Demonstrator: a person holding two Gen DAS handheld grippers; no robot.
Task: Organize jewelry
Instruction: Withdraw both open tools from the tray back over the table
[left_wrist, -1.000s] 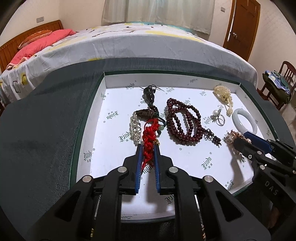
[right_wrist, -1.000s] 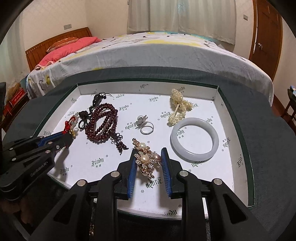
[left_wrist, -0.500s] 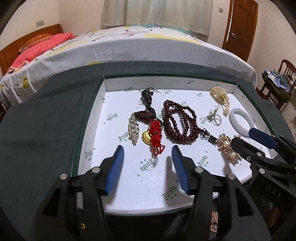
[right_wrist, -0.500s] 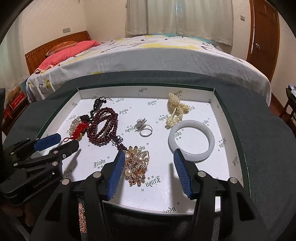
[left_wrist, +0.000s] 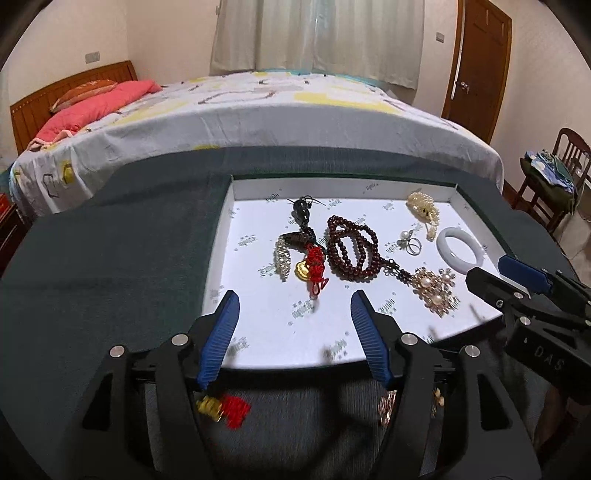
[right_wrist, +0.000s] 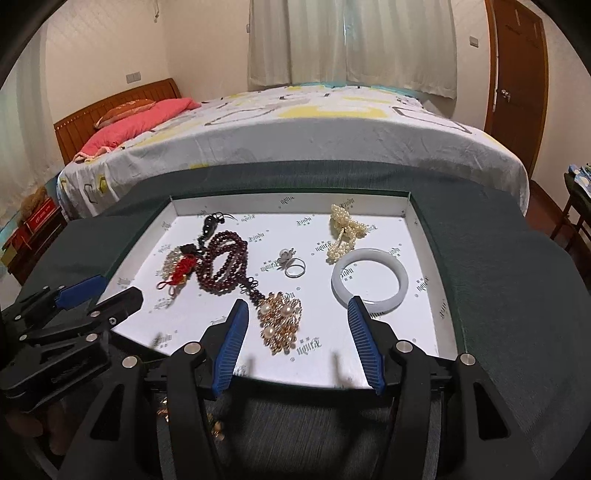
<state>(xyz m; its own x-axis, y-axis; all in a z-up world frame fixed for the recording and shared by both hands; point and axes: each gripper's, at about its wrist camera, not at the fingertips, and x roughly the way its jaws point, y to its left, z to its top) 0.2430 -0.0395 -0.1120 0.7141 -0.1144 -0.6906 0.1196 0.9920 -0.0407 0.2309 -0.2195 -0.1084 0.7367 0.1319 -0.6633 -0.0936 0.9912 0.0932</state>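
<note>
A white-lined tray (left_wrist: 255, 214) (right_wrist: 424, 258) holds the jewelry. A red knot charm with a gold piece (left_wrist: 314, 266) (right_wrist: 181, 269) lies by a dark red bead strand (left_wrist: 352, 251) (right_wrist: 221, 264). A gold and pearl brooch (left_wrist: 434, 290) (right_wrist: 280, 321), a ring (left_wrist: 413, 245) (right_wrist: 294, 267), a white bangle (left_wrist: 460, 249) (right_wrist: 369, 280) and a pearl cluster (left_wrist: 423, 206) (right_wrist: 345, 229) lie to the right. My left gripper (left_wrist: 295, 317) is open and empty, short of the charm. My right gripper (right_wrist: 297, 325) is open around the brooch's near end, touching nothing.
The tray rests on a dark green cloth-covered table (left_wrist: 110, 258). A bed with a patterned cover (left_wrist: 277, 110) stands behind it. A wooden door (left_wrist: 476, 62) and a chair (left_wrist: 554, 173) with clothes are at the right.
Both grippers opened, let go of the red charm and the brooch, and pulled back toward the tray's near edge. Both pieces now lie in the tray.
</note>
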